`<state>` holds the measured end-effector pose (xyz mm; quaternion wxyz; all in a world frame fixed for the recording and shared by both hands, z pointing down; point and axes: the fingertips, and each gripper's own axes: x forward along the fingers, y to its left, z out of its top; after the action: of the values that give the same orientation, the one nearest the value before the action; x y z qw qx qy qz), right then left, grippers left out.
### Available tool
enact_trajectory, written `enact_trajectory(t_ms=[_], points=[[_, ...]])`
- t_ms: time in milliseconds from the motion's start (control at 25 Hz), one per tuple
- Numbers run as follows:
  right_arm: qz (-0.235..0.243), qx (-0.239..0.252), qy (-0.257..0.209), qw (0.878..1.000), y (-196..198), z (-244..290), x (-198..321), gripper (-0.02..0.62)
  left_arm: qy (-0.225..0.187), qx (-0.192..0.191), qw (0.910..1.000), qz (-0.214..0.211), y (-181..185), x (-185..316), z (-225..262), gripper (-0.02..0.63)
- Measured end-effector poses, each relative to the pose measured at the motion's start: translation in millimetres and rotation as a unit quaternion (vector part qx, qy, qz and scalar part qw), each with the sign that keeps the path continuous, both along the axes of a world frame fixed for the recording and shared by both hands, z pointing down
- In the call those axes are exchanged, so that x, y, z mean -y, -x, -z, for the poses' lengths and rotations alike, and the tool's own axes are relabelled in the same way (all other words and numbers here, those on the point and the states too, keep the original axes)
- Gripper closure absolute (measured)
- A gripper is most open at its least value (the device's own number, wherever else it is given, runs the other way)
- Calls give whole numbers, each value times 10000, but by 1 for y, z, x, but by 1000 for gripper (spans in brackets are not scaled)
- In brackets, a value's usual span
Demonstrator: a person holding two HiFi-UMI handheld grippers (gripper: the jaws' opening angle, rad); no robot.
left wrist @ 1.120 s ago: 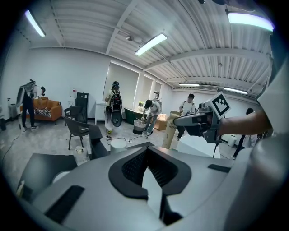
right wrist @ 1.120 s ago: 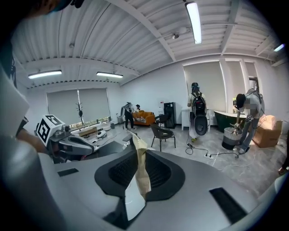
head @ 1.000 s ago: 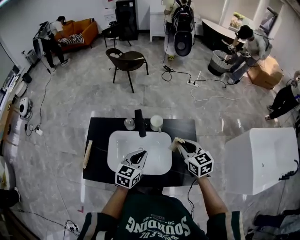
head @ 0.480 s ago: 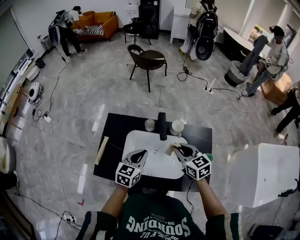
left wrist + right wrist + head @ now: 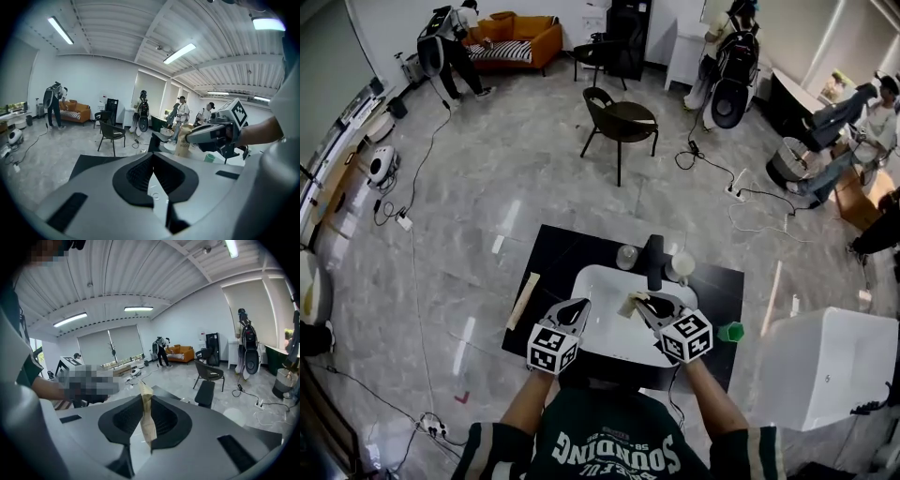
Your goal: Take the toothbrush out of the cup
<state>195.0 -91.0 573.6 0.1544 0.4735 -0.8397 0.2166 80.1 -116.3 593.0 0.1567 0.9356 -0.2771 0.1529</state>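
My right gripper (image 5: 642, 300) (image 5: 143, 398) hangs over the white sink basin (image 5: 605, 333), shut on a flat beige paper packet (image 5: 148, 423) (image 5: 629, 303) that stands upright between its pads. From the left gripper view the same packet (image 5: 183, 146) shows brown with print, held by the right gripper (image 5: 206, 134). My left gripper (image 5: 575, 307) (image 5: 152, 158) is over the basin's left rim, jaws together with nothing between them. A white cup (image 5: 682, 264) and a clear glass (image 5: 626, 256) stand on either side of the black faucet (image 5: 653, 261). No toothbrush is visible in either.
The sink sits in a black counter (image 5: 546, 267). A pale wooden strip (image 5: 523, 300) lies on its left edge, and a green cup (image 5: 730, 331) stands at its right edge. A white box-like unit (image 5: 825, 361) is close on the right. A chair (image 5: 619, 122), cables and people fill the floor beyond.
Both grippers have shifted left relative to the sink: the right from the basin's right rim to over the basin, the left from its middle to the left rim. The green cup came into view.
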Motion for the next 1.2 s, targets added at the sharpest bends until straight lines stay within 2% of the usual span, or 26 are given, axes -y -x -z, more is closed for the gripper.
enact_trajectory(t_ms=[840, 1040, 1200], points=[[698, 779, 768, 9915, 150, -53, 69, 515, 265, 98, 9942, 1039, 156, 46, -30, 595], [840, 1133, 1086, 9840, 186, -70, 78, 515, 309, 112, 9924, 1185, 186, 53, -35, 595], [759, 1720, 1642, 9683, 209, -93, 81, 515, 356, 121, 9914, 1254, 208, 56, -41, 595]])
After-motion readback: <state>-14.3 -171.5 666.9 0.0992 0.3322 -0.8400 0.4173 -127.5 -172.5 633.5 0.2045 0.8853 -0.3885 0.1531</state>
